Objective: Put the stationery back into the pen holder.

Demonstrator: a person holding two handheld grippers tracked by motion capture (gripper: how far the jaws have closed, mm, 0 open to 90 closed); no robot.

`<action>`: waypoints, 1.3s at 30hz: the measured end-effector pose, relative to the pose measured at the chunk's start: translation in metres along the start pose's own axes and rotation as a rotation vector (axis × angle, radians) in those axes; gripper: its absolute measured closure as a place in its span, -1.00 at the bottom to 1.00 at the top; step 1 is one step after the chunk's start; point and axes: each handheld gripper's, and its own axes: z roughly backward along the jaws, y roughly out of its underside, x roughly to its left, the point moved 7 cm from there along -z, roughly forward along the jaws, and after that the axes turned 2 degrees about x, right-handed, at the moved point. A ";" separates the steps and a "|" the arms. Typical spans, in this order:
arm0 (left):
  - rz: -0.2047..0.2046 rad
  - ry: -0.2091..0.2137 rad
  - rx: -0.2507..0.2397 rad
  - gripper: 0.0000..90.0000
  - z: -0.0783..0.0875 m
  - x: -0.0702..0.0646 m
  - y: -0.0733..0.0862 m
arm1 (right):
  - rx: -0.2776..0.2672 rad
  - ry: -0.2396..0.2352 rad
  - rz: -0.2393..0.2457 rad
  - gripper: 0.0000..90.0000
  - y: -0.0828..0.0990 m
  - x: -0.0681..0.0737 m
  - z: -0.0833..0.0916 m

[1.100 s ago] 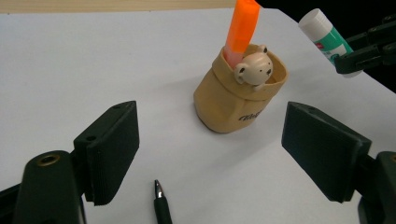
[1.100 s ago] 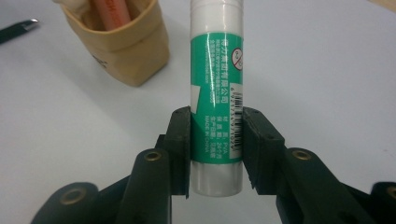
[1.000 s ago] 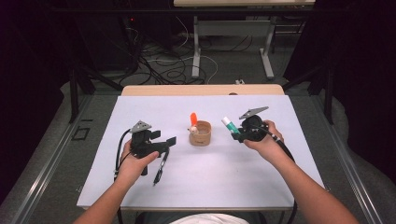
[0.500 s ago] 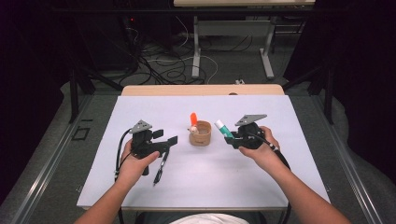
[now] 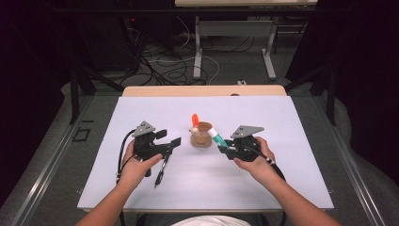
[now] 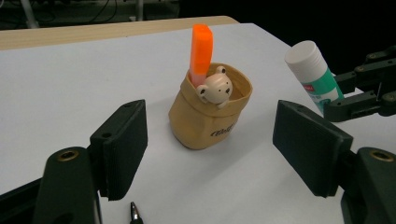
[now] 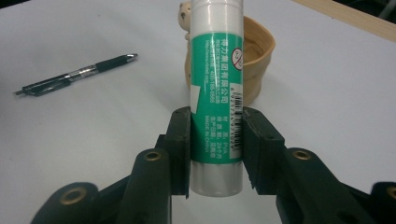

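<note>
White sheeting covered the surface (image 5: 282,179), with a dark room and tangled cables behind it. Over on the left, the left gripper (image 5: 168,141) sat low above the sheet, its jaws apart with nothing between them; they had just been closing a little. A black pen (image 5: 160,173) lay on the sheet just beside that hand, its length running toward the person.

Dead centre stood the tan pen pouch (image 6: 210,116), upright, a little bear head (image 6: 215,87) on its rim and an orange highlighter (image 6: 201,49) standing inside it.

Then the right side, where the action was: the right gripper (image 7: 216,140) was clamped on the glue stick (image 7: 216,93), pads pressing the lower half of the green-and-white tube. From the high view, the stick's (image 5: 216,137) long axis slanted up and left, white cap leading, and that cap hung right at the pouch's right rim. My read: the right hand was far nearer the drop, and the stick needed tipping more upright to go cap-first into the mouth.
</note>
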 end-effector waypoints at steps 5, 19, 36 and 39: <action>0.014 0.026 0.011 -0.34 0.000 -0.006 0.000 | -0.005 -0.017 0.014 0.46 0.002 0.011 -0.001; 0.088 0.090 0.026 -0.10 0.003 -0.015 -0.002 | -0.041 -0.047 0.015 0.46 0.012 0.026 -0.009; 0.253 0.205 0.057 -0.01 -0.002 -0.035 -0.003 | -0.067 -0.088 0.005 0.46 0.016 0.039 -0.015; 0.355 0.256 0.076 0.03 -0.006 -0.041 0.000 | -0.077 -0.103 0.000 0.46 0.016 0.041 -0.017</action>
